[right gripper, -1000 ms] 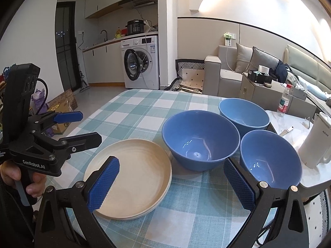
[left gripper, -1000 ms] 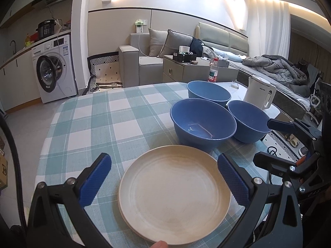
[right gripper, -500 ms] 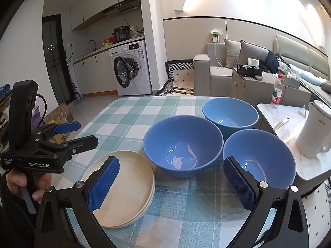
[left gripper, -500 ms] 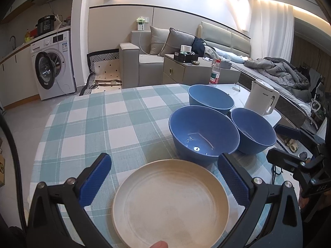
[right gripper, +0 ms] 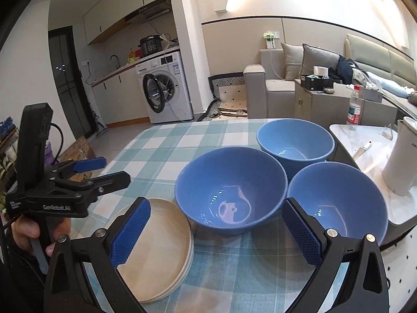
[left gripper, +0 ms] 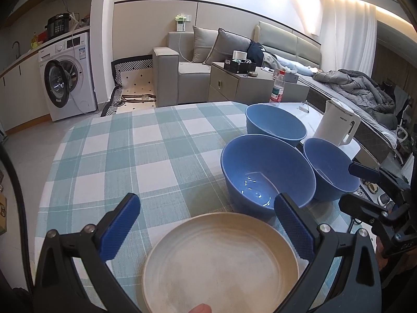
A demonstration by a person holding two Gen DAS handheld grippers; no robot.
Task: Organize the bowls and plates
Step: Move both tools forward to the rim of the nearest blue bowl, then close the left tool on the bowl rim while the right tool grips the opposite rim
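Fingers (right gripper: 135, 232) of the right gripper (right gripper: 216, 232) are spreading wide, empty, framing the middle blue bowl (right gripper: 230, 198) at frame centre; left gripper (left gripper: 206, 224), likewise open, is framing stacked cream plates (left gripper: 220, 263) at lower centre. Closing off-centre is risking knocking the neighbouring bowl (right gripper: 336, 198) off the tabletop (left gripper: 125, 154).

Small home apt, open-plan: washing machine (left gripper: 68, 74) under a kitchen counter at left, grey sofa (left gripper: 198, 60) w/ cushions centre, bed w/ rumpled duvet (left gripper: 359, 86) (right edge), checked tablecloth (left gripper: 146, 151).
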